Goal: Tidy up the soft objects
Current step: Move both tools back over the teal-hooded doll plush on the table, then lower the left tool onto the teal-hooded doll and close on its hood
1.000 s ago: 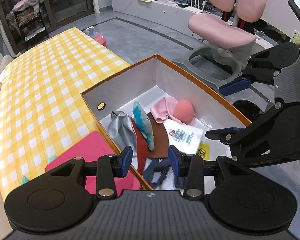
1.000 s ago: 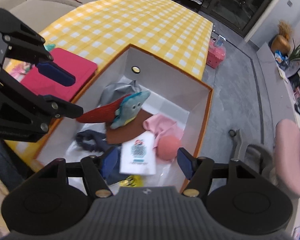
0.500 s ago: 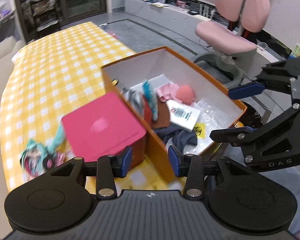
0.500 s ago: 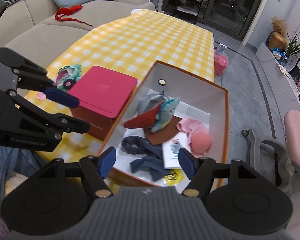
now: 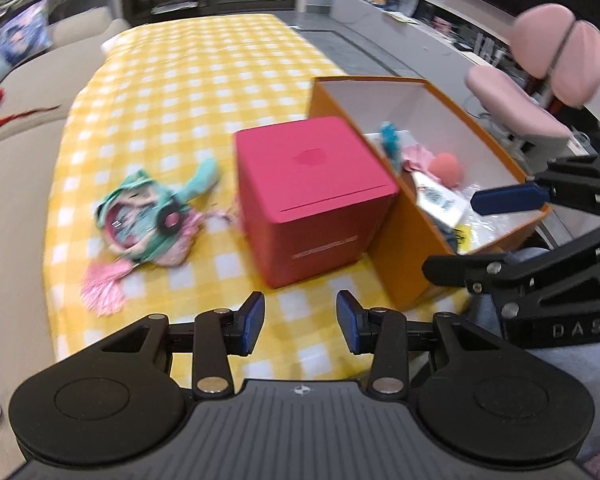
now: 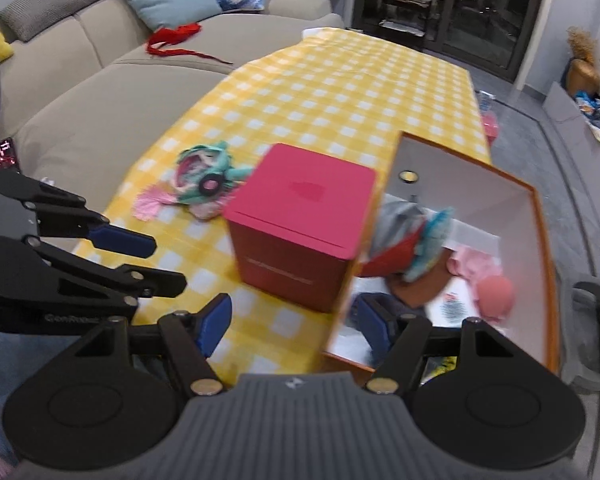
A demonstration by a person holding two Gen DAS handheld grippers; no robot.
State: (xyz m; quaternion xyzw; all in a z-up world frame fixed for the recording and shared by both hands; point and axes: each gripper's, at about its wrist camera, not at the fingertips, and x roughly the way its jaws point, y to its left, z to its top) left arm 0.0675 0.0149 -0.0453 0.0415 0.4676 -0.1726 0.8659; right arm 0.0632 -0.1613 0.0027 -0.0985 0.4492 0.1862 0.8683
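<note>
An orange box (image 5: 404, 256) (image 6: 544, 264) with white inner walls stands at the table's near right end and holds several soft things: a pink ball (image 5: 446, 168) (image 6: 496, 290), pink cloth, a teal and red plush (image 6: 424, 240), dark fabric. A teal and pink plush doll (image 5: 148, 216) (image 6: 202, 180) lies on the yellow checked cloth, left of a closed magenta box (image 5: 312, 196) (image 6: 300, 224). My left gripper (image 5: 300, 322) hangs open and empty over the cloth near the magenta box. My right gripper (image 6: 294, 318) is open and empty at the orange box's near corner.
The yellow checked table (image 5: 188, 76) stretches away from me. A grey sofa (image 6: 100, 80) with cushions and a red strip of cloth runs along its left side. A pink chair (image 5: 540, 80) stands on the floor beyond the orange box. A small pink basket sits on the floor at the table's far end.
Both grippers have drawn back and leftward from above the orange box. The magenta box and the plush doll have come into full view. Both jaws look as wide apart as before.
</note>
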